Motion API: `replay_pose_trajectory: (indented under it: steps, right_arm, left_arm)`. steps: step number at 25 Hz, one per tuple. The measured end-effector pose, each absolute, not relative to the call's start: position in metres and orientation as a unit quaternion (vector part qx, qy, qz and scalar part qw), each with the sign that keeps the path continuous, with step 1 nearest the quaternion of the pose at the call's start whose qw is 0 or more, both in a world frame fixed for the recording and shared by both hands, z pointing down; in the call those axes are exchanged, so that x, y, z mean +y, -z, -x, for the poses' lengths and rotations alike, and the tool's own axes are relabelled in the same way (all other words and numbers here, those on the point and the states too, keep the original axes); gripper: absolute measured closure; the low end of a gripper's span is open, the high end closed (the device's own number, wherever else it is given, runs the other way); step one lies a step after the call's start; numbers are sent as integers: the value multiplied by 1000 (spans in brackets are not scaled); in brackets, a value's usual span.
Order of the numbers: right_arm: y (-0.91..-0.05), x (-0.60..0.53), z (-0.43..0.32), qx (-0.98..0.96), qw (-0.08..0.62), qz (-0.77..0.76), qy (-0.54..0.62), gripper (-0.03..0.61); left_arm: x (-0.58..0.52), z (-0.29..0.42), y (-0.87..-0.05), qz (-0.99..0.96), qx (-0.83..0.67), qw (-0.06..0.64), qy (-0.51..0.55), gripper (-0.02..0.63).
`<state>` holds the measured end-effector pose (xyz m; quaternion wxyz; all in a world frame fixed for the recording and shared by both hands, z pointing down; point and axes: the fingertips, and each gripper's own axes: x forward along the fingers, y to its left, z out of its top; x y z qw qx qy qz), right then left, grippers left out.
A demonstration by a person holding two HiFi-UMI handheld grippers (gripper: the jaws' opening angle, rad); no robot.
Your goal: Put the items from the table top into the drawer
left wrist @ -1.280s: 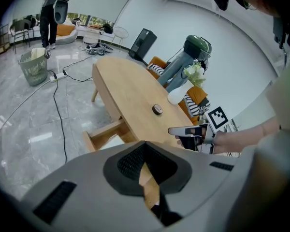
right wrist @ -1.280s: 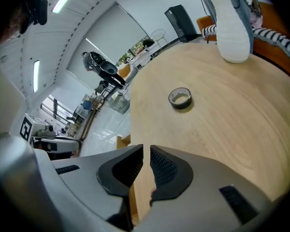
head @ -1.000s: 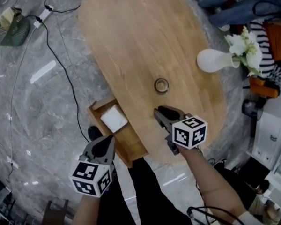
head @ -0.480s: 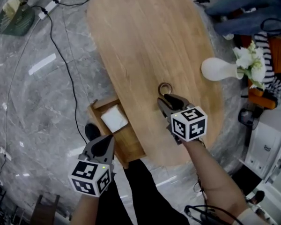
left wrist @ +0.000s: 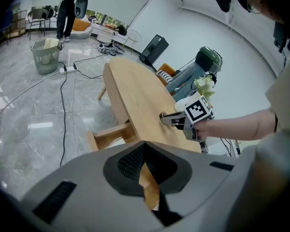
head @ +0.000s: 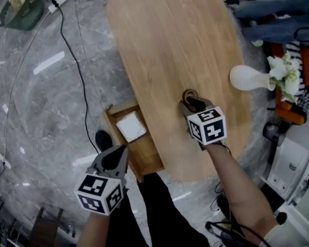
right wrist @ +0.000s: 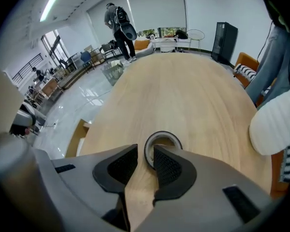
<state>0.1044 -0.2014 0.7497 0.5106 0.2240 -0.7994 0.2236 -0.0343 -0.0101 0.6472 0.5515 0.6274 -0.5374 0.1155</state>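
At the left, our left gripper [head: 119,152] hung over the floor just beside the open drawer [head: 147,157], its jaws drawn together at the tips with nothing between them. The drawer stood pulled out from under the near edge of the wooden table [head: 170,35] and already held a white square pad [head: 131,126].

Further right, the tape roll [right wrist: 163,134] lay flat on the table top, well apart from the drawer. Our right gripper [right wrist: 144,153] pointed steeply down at it. Its jaws had just been opening and stood moderately apart, with the roll's near wall at the mouth of the gap and neither pad pressing on it.

We judged the grasp the risky part. The jaws straddled only one wall of the roll, so closing off-centre could flip it or push it away across the smooth wood. A slide to the right would send it toward the white vase [head: 244,78], which stood near the far edge.
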Motion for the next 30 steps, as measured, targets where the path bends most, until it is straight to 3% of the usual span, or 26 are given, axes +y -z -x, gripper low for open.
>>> replay_pose_trajectory:
  steps: [2,3,30]
  right_arm:
    - [-749,-202,-104,-798,515,-229,-214,520]
    - [-748,-201,-102,-799,512,-231,-214,523]
    - [-726,-58,-70,-810,473,-213,-272,525]
  left_arm:
    - [-7,36,-648,-626,-538,552,-115,614]
    - [-6,38,-648,-626,-538,553,-115,614]
    - [62,57,-661,-628,-530,556,-127,613]
